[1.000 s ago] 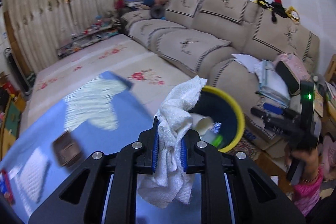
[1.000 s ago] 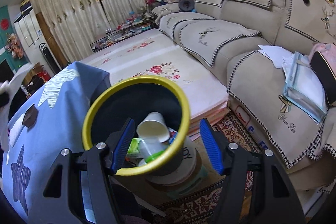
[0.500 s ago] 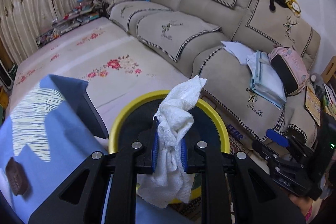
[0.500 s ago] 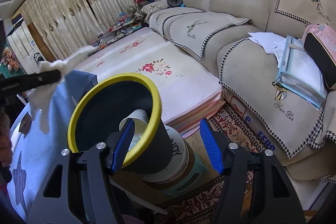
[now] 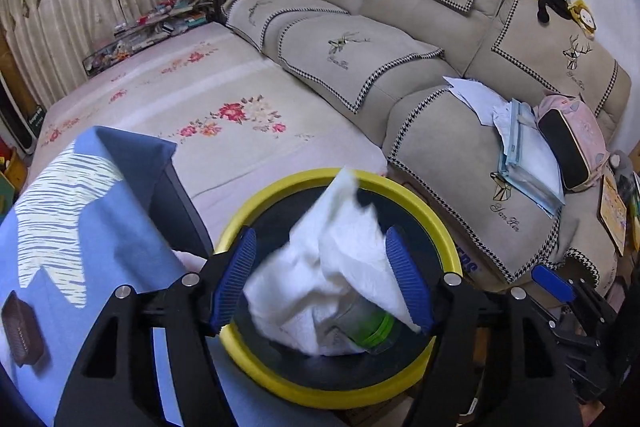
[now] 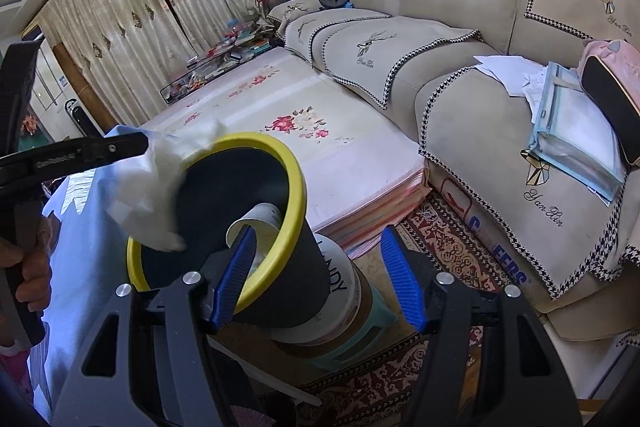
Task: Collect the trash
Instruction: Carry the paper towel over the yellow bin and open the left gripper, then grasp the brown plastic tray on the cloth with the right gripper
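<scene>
We held the left hand-held gripper point(image 5: 322, 277) directly over the mouth of the trash bin point(image 5: 436, 223), a dark bin with a yellow rim. Its jaws were opening, and the white paper towel point(image 5: 332, 267) hung loose between the blue pads point(image 5: 236, 279), blurred and spread out. One edge of the towel lay against the right-side pad; we could not tell whether it clung there. Under the towel, inside the bin, we saw a clear cup with a green band point(image 5: 366, 321).

From the right wrist view the towel point(image 6: 156, 183) appeared at the near-left edge of the bin's rim point(image 6: 298, 183), partly over the opening and partly draped in front of it, just off the tip of the left hand-held gripper's black finger point(image 6: 100, 149). A hand point(image 6: 30, 263) gripped that tool's handle at the left edge of the view. A white paper cup point(image 6: 256, 223) lay tilted inside the bin.

Our right hand-held gripper point(image 6: 316, 279) stood with its jaws spread apart and nothing pinched between them; the bin's wall and rim lay between its pads in this view, but we could not tell whether either pad touched it. The bin sat on a white bucket point(image 6: 340, 291), which stood on a pale green stool point(image 6: 372, 323) on a patterned rug point(image 6: 440, 239). A blue cloth point(image 5: 100, 227) covered the tabletop beside the bin, and a beige sofa point(image 5: 360, 59) stood behind it.
</scene>
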Demonstrator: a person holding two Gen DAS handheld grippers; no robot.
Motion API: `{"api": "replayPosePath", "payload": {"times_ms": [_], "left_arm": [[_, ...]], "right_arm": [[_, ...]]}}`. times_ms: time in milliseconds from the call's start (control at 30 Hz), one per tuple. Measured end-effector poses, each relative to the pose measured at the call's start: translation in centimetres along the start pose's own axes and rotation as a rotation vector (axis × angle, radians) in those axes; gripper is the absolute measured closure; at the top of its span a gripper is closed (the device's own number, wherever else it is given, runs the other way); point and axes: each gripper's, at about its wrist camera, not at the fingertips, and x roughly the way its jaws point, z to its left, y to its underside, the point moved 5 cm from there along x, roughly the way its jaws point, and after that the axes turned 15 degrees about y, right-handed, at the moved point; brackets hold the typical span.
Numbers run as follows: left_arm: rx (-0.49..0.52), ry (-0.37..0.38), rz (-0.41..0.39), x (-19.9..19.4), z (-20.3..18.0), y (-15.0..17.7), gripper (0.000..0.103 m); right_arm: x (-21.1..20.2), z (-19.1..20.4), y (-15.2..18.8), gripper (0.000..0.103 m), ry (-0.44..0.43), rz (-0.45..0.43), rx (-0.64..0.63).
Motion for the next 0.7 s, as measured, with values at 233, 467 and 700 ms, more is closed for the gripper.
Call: {"api": "replayPosePath", "payload": {"times_ms": [233,467,700], "left_arm": [[-0.041,-0.017,-0.138,-8.7,1.9,2.4,0.023],[-0.099,-0.187,-0.337,-20.9,7.3,8.9,0.012],[-0.289,-0.409,-0.496,-32.3,15.8,18.7,0.008]], "right_arm": [[-0.5,1.2,0.2,0.041,-0.003,-0.004,-0.025],[-1.2,4.4,0.3,0.040,-0.023,-0.008,-0.086],[-3.1,11.1,0.4,0.040,-0.075,-0.032,-0.189]]}}
